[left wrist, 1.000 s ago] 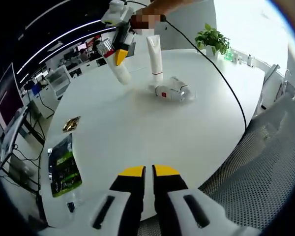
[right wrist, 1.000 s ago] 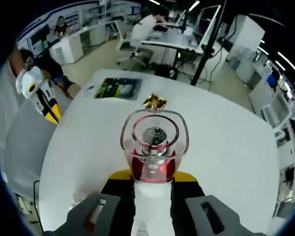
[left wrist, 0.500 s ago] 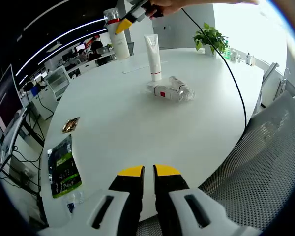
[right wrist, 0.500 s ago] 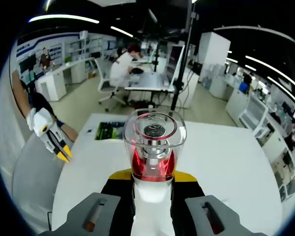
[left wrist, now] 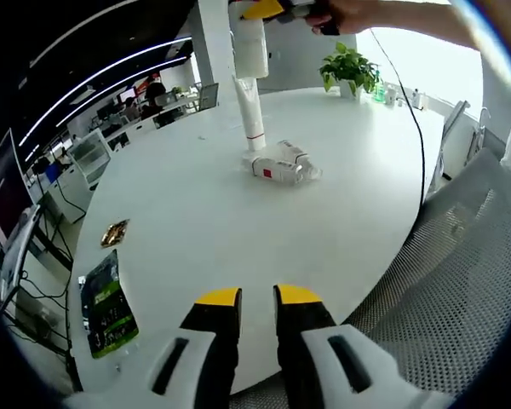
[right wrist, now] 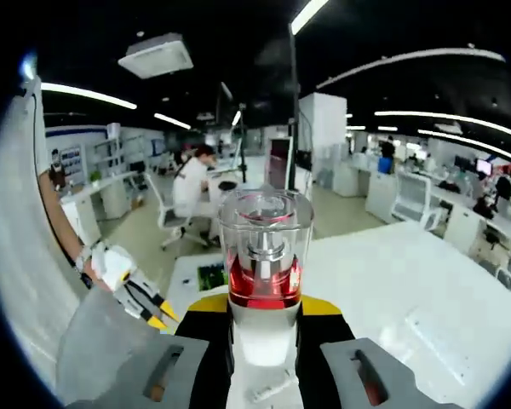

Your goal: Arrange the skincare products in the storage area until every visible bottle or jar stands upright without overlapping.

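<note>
Left gripper view: the left gripper [left wrist: 257, 300] hangs over the near edge of the white table [left wrist: 196, 230], its yellow-tipped jaws slightly parted and holding nothing. Toward the far side of the tabletop a white tube [left wrist: 249, 109] stands on its cap, and two small bottles [left wrist: 280, 164] lie on their sides just beside its foot, touching each other. At the top of the view the right gripper [left wrist: 272, 10] carries a white bottle [left wrist: 250, 44] in the air, above the tube. A green packet [left wrist: 106, 303] and a small gold wrapper [left wrist: 114, 232] lie near the table's left edge.

Right gripper view: the right gripper [right wrist: 262, 308] is clamped on the white body of the bottle [right wrist: 262, 281], just under its red collar and clear cap. The left gripper [right wrist: 136, 294] shows low on the left.

The bottle looks rigid, smooth and probably light; a hold on the body below the collar seems safest, since the clear cap could slip or pull off. The lying bottles are round and likely to roll, so each wants a grip across its middle.

The left gripper view gives the table layout and the items not yet upright; the right gripper view gives the exact grip on the bottle and its cap.
</note>
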Demonstrator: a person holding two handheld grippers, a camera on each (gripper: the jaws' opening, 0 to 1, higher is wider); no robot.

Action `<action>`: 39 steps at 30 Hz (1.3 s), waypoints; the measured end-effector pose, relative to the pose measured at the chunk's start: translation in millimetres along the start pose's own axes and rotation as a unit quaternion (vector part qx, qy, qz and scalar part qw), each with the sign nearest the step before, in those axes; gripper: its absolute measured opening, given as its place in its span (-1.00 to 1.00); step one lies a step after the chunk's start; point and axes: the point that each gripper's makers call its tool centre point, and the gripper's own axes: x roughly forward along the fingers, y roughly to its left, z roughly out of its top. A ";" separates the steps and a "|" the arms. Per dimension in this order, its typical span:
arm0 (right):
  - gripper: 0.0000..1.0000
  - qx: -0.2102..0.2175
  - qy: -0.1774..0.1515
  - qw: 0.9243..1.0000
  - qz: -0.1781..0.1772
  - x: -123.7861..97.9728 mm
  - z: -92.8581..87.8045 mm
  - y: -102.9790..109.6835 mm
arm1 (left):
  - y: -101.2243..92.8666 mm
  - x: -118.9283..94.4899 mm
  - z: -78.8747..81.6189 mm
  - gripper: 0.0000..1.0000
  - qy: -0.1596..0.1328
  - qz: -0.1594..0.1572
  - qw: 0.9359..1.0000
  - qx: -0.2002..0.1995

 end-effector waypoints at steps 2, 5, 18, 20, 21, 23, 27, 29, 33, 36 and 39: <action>-0.60 0.018 -0.004 1.000 -0.004 -5.4 -13.2 15.4 | -0.5 -0.5 3.3 -0.75 -0.009 -0.004 1.000 -0.010; -0.60 0.035 -0.005 0.999 -0.005 -10.9 -30.3 43.4 | -3.6 -1.8 10.1 -0.73 -0.018 -0.008 1.000 -0.008; -0.59 0.097 -0.067 0.993 -0.006 -32.1 -46.2 96.5 | -10.9 -14.8 59.4 -0.68 -0.111 -0.074 0.986 -0.103; -0.59 0.102 -0.070 0.992 -0.006 -33.2 -48.0 99.7 | -11.9 -23.9 69.7 -0.68 -0.130 -0.096 0.978 -0.134; -0.59 0.102 -0.071 0.992 -0.005 -33.7 -49.0 100.9 | -13.7 -30.3 78.1 -0.61 -0.143 -0.116 0.970 -0.162; -0.58 0.107 -0.071 0.992 -0.002 -35.4 -55.8 101.0 | -14.8 -40.8 94.9 -0.38 -0.175 -0.134 0.958 -0.185; -0.58 0.119 -0.066 0.991 0.004 -36.7 -62.7 104.3 | -36.2 -56.4 128.0 -0.09 -0.227 -0.184 0.934 -0.206; -0.58 0.125 -0.062 0.990 0.006 -37.5 -64.3 106.6 | -54.4 -58.5 134.8 -0.05 -0.231 -0.207 0.936 -0.168; -0.58 0.131 -0.073 0.989 0.016 -42.0 -63.4 114.0 | -90.0 -53.5 144.6 0.42 -0.231 -0.242 0.929 -0.159; -0.58 0.122 -0.075 0.989 0.031 -44.3 -59.2 124.2 | -110.3 -54.4 150.5 0.58 -0.237 -0.268 0.921 -0.157; -0.58 0.119 -0.074 0.989 0.054 -45.7 -60.2 134.0 | -124.9 -56.8 151.7 0.56 -0.236 -0.288 0.919 -0.130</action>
